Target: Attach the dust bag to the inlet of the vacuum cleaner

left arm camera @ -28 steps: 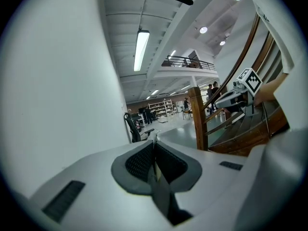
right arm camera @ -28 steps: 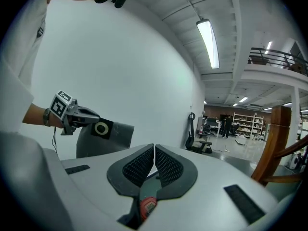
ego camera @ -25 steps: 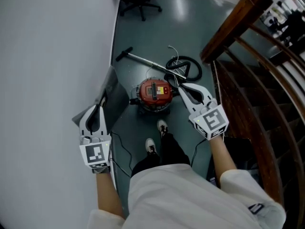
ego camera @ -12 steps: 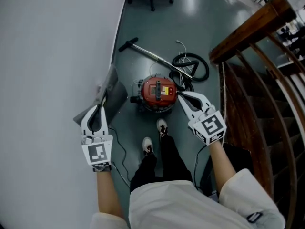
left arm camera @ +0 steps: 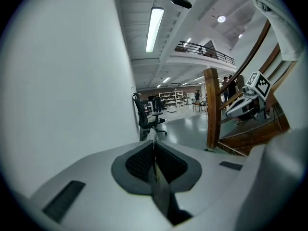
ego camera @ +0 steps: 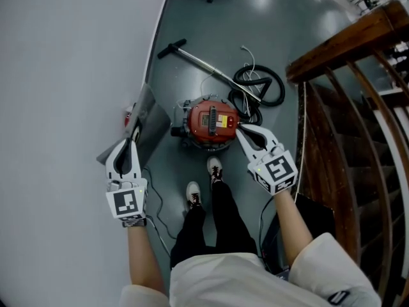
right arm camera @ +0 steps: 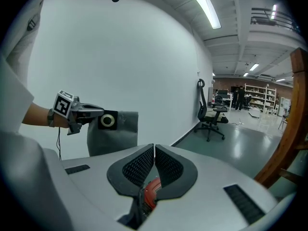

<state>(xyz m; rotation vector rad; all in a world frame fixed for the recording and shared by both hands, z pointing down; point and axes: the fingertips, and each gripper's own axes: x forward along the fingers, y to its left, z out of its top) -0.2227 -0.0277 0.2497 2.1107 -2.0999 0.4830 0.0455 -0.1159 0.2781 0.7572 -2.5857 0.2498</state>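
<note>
While dust bag (ego camera: pixel 153 120) is being carried clamped in left hand-held gripper (ego camera: pixel 133 133), right hand-held gripper (ego camera: pixel 239 130), closed empty, is being held near vacuum cleaner (ego camera: pixel 211 121), likely for steadying it.

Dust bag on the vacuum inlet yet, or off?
Off: the dust bag hangs in the left gripper, apart from the vacuum cleaner on the floor.

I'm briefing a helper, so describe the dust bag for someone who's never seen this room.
Find the white wall left of the red vacuum cleaner on the floor. Beside it, the left gripper holds the dust bag: a flat grey sheet, unlike the hose and pipe nearby, with a dark square collar around a round hole.
</note>
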